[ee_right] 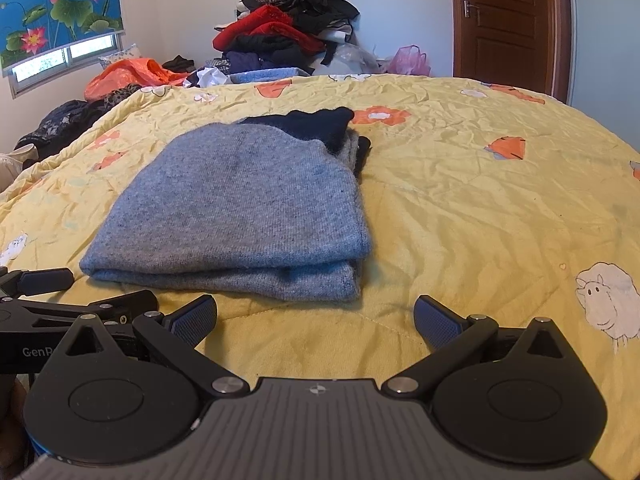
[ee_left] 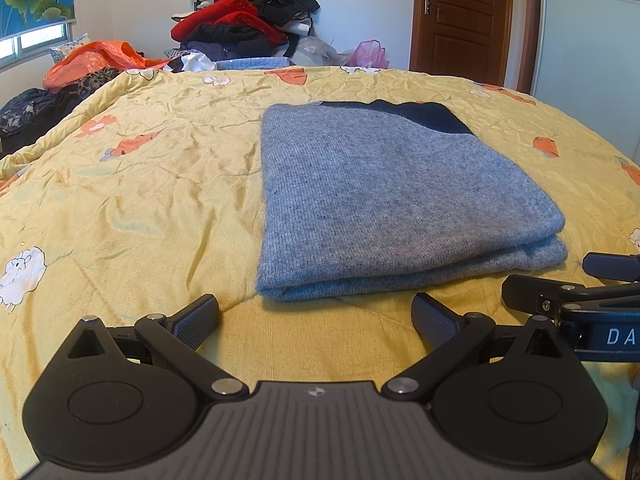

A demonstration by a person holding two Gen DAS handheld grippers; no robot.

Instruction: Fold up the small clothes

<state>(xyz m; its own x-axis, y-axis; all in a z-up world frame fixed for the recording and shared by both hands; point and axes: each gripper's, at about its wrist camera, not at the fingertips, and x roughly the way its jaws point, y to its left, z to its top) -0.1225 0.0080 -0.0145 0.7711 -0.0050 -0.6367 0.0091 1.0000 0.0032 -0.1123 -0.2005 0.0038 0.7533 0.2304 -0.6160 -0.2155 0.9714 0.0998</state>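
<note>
left gripper (ee_left: 316, 320): jaws wide apart, holding nothing, hovering low over the quilt (ee_left: 140, 208)
right gripper (ee_right: 316, 320): same, jaws spread, empty; sits just beside the left one, its tips show at 3 o'clock in the left view
sweater (ee_left: 384, 200): grey knit with a navy part at the far end, folded into a flat stack, lying on the quilt
vs left gripper: dead ahead, 12 to 1 o'clock, near fold edge close to the tips, not touching
vs right gripper: sweater (ee_right: 240, 216) at 11 o'clock, near right corner closest
handling: looks soft, light, floppy, some grip from the knit; layers will likely slide apart if only the top one is pinched
grab point: my call, take the thick near fold edge, both corners, pinching all layers together
state: looks already folded, edges roughly square
background: clothes pile (ee_left: 248, 16) at 12 o'clock beyond the bed
</note>
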